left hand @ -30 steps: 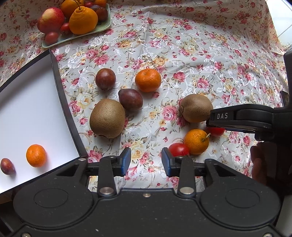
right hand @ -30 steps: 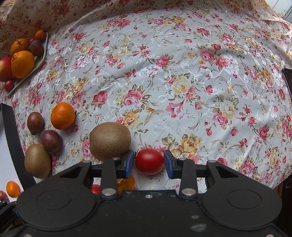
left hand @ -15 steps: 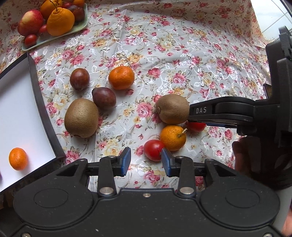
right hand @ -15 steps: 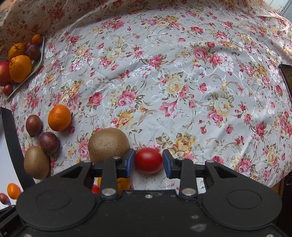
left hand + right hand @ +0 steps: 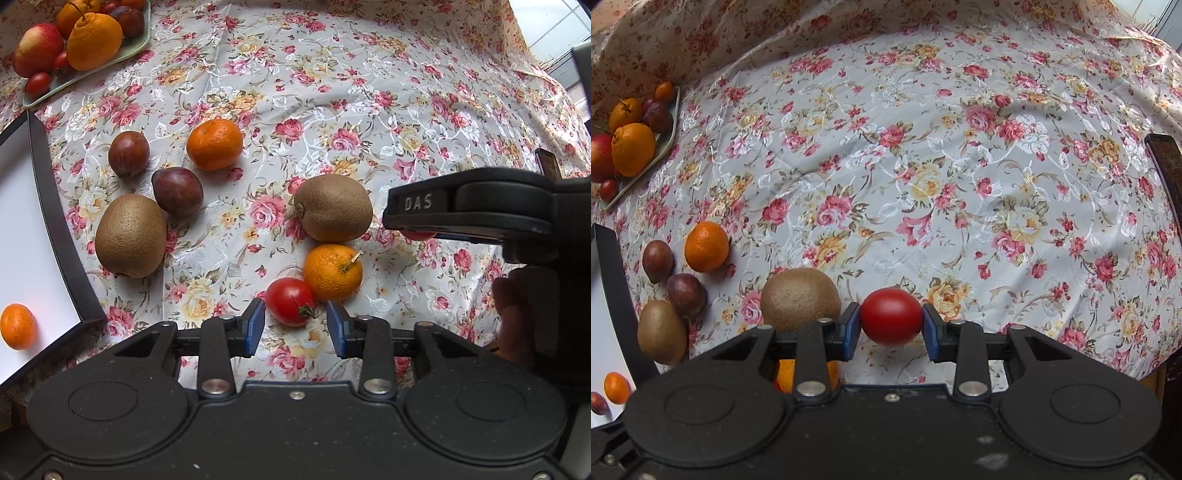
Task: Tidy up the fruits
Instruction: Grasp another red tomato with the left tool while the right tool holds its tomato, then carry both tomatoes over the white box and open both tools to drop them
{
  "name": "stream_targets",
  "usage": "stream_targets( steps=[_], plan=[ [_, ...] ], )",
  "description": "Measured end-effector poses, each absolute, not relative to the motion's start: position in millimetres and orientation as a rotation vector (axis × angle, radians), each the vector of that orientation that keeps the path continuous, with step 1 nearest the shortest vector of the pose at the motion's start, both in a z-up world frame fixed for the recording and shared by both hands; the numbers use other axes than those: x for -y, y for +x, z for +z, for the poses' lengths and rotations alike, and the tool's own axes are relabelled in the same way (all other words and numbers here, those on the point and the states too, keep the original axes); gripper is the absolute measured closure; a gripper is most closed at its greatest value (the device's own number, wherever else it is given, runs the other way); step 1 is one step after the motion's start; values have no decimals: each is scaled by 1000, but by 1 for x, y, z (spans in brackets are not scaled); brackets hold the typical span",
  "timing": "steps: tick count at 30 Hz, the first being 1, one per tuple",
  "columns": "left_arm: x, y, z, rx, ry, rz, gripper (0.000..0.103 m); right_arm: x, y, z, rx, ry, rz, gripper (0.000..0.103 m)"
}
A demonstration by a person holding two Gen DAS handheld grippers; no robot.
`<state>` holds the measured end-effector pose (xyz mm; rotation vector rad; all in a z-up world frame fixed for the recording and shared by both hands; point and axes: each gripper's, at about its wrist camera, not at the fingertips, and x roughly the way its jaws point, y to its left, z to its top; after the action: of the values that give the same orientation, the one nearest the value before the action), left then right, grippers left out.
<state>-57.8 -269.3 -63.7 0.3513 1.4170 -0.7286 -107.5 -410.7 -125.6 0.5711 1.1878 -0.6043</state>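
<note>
While the right gripper (image 5: 891,322) pinches a red tomato (image 5: 891,316) between its blue pads (image 5: 850,326), that fruit shows clearly only in the right wrist view; from the left wrist only a sliver of red shows under the black finger marked "DAS" (image 5: 417,204). Right jaws press on both sides of the fruit, just beside a kiwi (image 5: 799,299) on the flowered tablecloth (image 5: 960,166).

Left gripper (image 5: 294,328): jaws spread, nothing between them. A second tomato (image 5: 290,301), green stem visible, lies on the cloth just ahead of the gap between the pads, touching or almost touching a stemmed mandarin (image 5: 332,271). That tomato is hidden from the right wrist view, and of the mandarin only an orange patch shows there, behind the gripper body.

Further left on the cloth: a second kiwi (image 5: 130,235), two dark plums (image 5: 177,195) (image 5: 128,154) and another mandarin (image 5: 214,144), grouped close together. A white tray with a black rim (image 5: 55,221) at the left edge holds a small mandarin (image 5: 16,325); the right view adds a dark fruit (image 5: 597,403) beside it. A green plate (image 5: 140,40) far left carries apple, oranges and small red fruit.

A person's hand (image 5: 511,314) shows dimly at the right gripper's handle. No other writing is readable.
</note>
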Motion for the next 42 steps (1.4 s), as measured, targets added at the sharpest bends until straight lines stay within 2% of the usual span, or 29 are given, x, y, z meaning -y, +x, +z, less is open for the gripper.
stream_targets(
  steps=[10,25,35,42],
  plan=[
    [279,-61,-80,-1431,395,-663,58,420,-124,-112,-1160,623,-584,67],
    [285,-51,-92,-1469,291,-620,58,417,-136,-99,-1121,603,-564,67],
    [295,-54,-95,-1438,297,-588,58,419,-143,-99,-1117,595,-569,67],
    [285,-49,-78,-1373,240,-560,59,422,-144,-90,-1093,610,-571,67]
  ],
)
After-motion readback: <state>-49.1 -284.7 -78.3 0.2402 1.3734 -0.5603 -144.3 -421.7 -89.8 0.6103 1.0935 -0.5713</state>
